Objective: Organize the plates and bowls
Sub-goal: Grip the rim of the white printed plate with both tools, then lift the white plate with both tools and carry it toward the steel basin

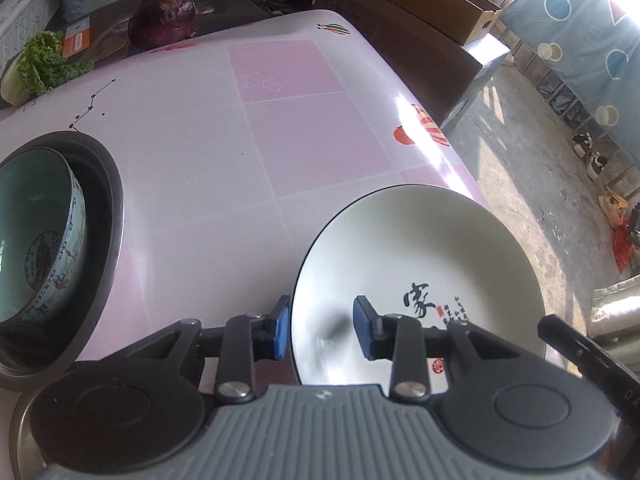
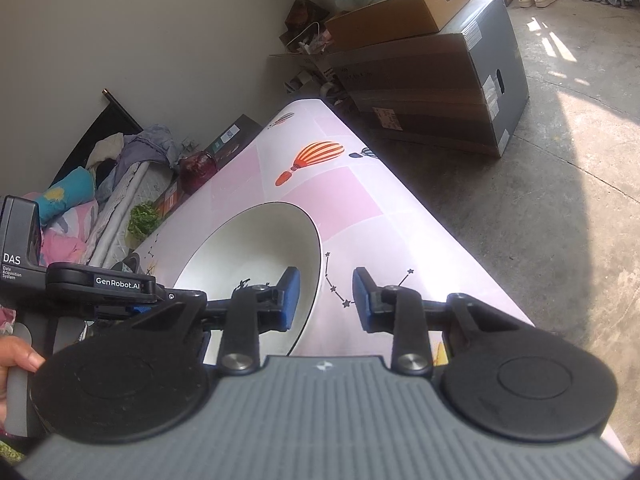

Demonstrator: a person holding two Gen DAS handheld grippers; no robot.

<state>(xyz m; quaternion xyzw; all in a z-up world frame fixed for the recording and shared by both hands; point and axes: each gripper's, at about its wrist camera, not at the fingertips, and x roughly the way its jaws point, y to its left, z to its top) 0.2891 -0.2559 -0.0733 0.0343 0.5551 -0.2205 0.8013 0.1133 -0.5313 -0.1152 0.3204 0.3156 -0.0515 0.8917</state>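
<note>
1. A pink and white patterned surface (image 1: 256, 152) holds the dishes. A white plate (image 1: 420, 280) with black calligraphy and a thin dark rim lies flat near the surface's right edge.
2. At the left of the left wrist view, a pale blue patterned bowl (image 1: 44, 236) sits inside a larger metal basin (image 1: 114, 216), well apart from the plate.
3. The left hand-held gripper (image 1: 322, 328) hangs over the plate's left rim. Its blue pads (image 1: 282, 328) stand apart, one outside the rim and one above the plate's inner face. They straddle the rim but do not appear to press on it.
4. The right hand-held gripper (image 2: 326, 300) straddles the plate's (image 2: 248, 256) opposite rim in the same way, its pads spread and nothing pinched. A hand (image 2: 16, 360) grips the other tool at the left of that view.
5. The step in hand appears to be taking the plate by its edge. To do it well, each tool should probably sink until the rim sits deep between the pads, then squeeze squarely.
6. The glazed rim looks slippery, so a shallow pinch could let the plate tilt or slide. It lies near the surface's edge, so a lift straight up seems safest.
7. Leafy greens (image 1: 44, 64) and a dark red glass vase (image 1: 164, 20) sit at the far end, out of the way.
</note>
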